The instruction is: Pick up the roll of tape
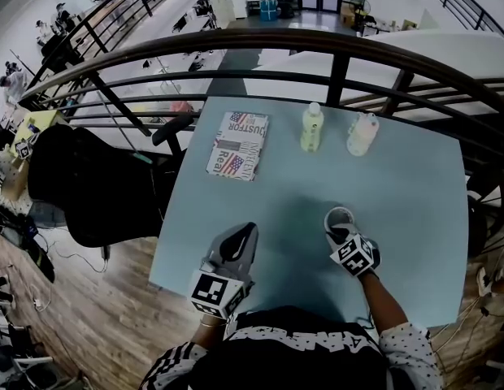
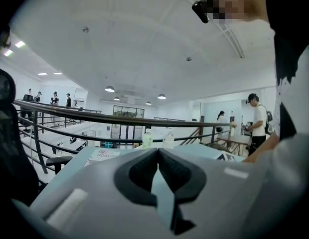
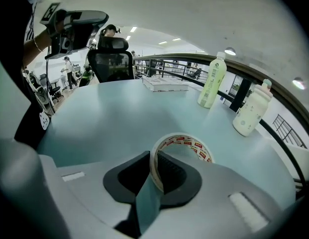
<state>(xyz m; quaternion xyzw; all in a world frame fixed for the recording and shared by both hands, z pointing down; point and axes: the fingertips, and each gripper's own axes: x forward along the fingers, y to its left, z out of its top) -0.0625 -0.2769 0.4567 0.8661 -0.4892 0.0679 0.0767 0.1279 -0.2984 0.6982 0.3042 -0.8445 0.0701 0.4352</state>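
Roll of tape (image 3: 187, 142), lying flat on the counter (image 3: 109, 113) at lower centre of the right gripper view: right gripper (image 3: 155, 166) jaws clamp its near wall, left gripper (image 2: 158, 156) jaws rest closed on nothing; best lifted straight up, slowly, lest the thin wall slip.

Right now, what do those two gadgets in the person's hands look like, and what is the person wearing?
Both the left gripper and the right gripper have smooth pale grey shells that taper to two jaws lined with black ribbed pads. Each carries a cube of black-and-white square markers. No cables show. The sleeves are black-and-white patterned.
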